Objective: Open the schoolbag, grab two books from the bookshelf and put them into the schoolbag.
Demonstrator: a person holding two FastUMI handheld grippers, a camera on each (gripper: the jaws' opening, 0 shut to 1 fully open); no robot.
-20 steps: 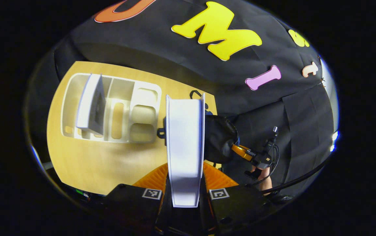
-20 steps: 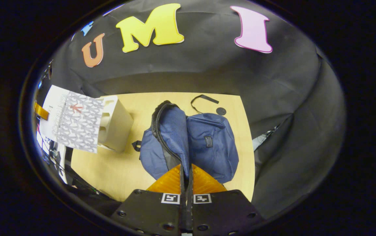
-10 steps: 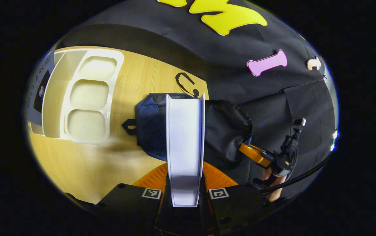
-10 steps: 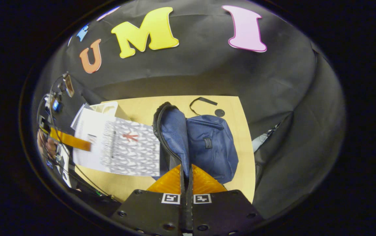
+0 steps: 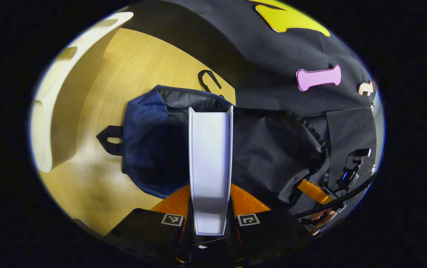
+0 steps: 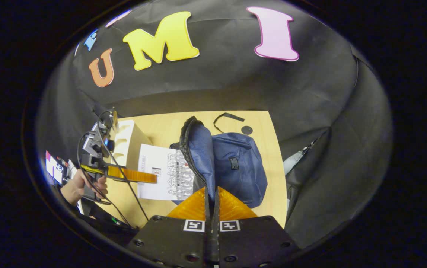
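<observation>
My left gripper (image 5: pixel 210 194) is shut on a book (image 5: pixel 210 160), seen edge-on with its white pages facing the camera. The book points into the open mouth of the blue schoolbag (image 5: pixel 150 145), whose black lining (image 5: pixel 273 152) is spread wide. In the right gripper view the book (image 6: pixel 165 175) shows a white and grey patterned cover, with its far edge at the bag's opening. My right gripper (image 6: pixel 211 190) is shut on the schoolbag's flap (image 6: pixel 198 149) and holds it up. The rest of the schoolbag (image 6: pixel 241 167) lies on the table.
The white bookshelf (image 5: pixel 49 111) lies at the table's left and also shows as the bookshelf (image 6: pixel 127 136) behind the left gripper (image 6: pixel 150 177). A black strap (image 6: pixel 228 116) and a small black disc (image 6: pixel 247 130) lie beyond the bag. A hand (image 6: pixel 77 188) holds the left gripper.
My left gripper has carried the book from the bookshelf across to the schoolbag's opening. My right gripper has kept the flap raised and barely moved.
</observation>
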